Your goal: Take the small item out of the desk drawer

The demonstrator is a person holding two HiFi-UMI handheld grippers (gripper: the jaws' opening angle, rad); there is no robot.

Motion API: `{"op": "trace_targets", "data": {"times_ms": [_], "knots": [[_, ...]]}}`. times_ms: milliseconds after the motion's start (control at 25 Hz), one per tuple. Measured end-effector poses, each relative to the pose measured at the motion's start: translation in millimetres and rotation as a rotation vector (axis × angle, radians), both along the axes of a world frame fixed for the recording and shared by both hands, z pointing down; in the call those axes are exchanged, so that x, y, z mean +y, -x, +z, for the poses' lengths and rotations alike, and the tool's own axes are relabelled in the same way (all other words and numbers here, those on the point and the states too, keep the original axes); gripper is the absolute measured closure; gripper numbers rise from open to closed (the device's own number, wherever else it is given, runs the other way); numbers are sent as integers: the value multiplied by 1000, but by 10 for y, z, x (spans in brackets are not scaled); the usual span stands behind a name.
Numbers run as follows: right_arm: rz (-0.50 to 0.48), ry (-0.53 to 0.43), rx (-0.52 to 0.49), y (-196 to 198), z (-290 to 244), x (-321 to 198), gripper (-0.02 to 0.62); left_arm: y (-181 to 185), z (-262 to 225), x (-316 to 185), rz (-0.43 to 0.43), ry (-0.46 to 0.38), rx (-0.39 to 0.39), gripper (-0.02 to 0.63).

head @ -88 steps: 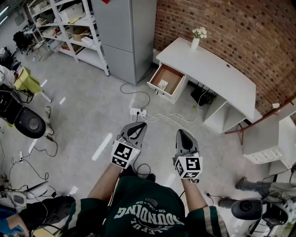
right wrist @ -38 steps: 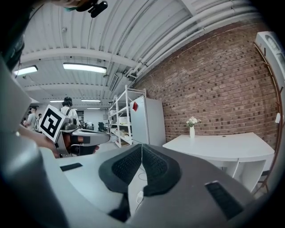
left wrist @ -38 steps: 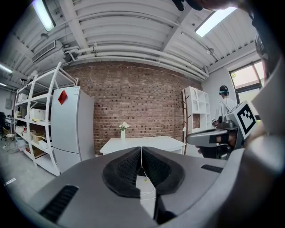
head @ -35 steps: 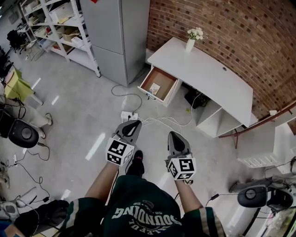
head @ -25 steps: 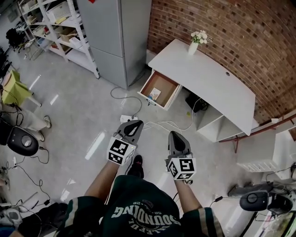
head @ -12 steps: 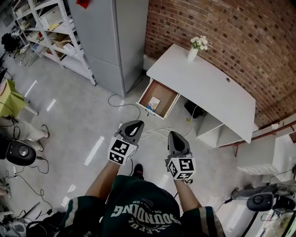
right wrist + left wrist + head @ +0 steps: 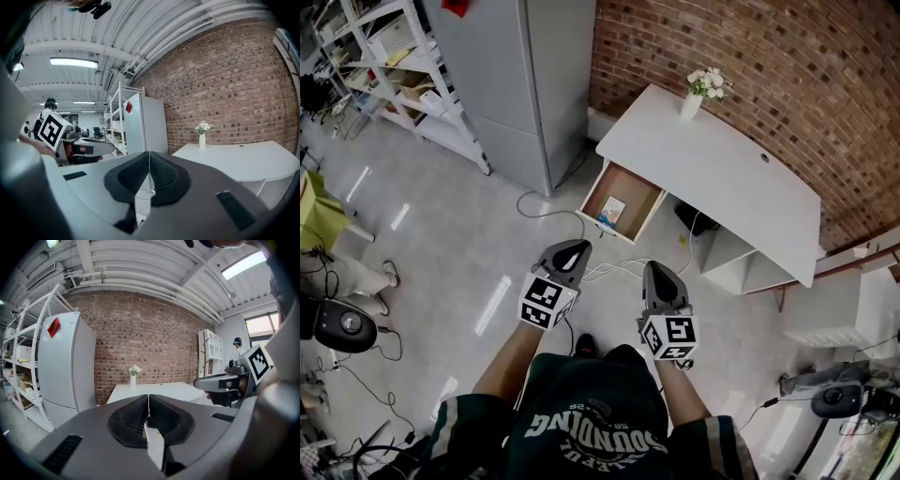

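**A:** What fills the room, biggest things first?

**B:** A red brick wall (image 7: 750,66) runs along the far side, with a tall grey cabinet (image 7: 525,75) to its left. A long white desk (image 7: 722,178) stands against the bricks. Its surface is bare except for a small vase of flowers (image 7: 695,97) at the far left corner.

**A:** And the drawer?

**B:** The drawer (image 7: 636,195) is pulled out at the desk's left end, toward the person, so its inside shows from above. The small item (image 7: 611,208), pale and flat, lies in the drawer's near-left part. I can't tell what it is. Nothing touches it.

**A:** Where are the grippers?

**B:** Well apart from it. The person stands on the grey floor (image 7: 450,234). They hold the left gripper (image 7: 571,247) and right gripper (image 7: 655,267) side by side, pointing toward the desk. Loose cables (image 7: 614,267) lie on the floor between them and the drawer. In the left gripper view the fingers (image 7: 131,420) are pressed together with nothing between them. The right gripper's fingers (image 7: 133,176) are pressed together and empty too. I'd judge they are held shut and roughly level for the walk up, and that the reach has not begun.

**A:** What differs from a few seconds ago?

**B:** The person has walked closer, so the desk and drawer now sit nearer the grippers in the head view. A white power strip that lay on the floor ahead of the grippers is now out of sight. The drawer is open as far as before, and the item is in the same spot. The grippers keep the same side-by-side pose.
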State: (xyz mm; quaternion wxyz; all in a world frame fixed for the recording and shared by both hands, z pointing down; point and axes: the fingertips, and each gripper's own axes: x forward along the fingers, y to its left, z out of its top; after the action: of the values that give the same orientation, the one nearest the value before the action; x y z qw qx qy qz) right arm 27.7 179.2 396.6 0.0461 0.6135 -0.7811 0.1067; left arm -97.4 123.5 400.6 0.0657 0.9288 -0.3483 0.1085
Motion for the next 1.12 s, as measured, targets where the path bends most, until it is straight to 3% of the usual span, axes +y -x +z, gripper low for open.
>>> {"op": "trace_targets", "data": {"times_ms": [600,1120], "knots": [[-8,5,-9,-135,88,-356,571,-195,178,-331,9,33,-13,588],[-49,22,-24,-619,138,-1503,571,-680,233,-1399,-26,56,-38,588]]}}
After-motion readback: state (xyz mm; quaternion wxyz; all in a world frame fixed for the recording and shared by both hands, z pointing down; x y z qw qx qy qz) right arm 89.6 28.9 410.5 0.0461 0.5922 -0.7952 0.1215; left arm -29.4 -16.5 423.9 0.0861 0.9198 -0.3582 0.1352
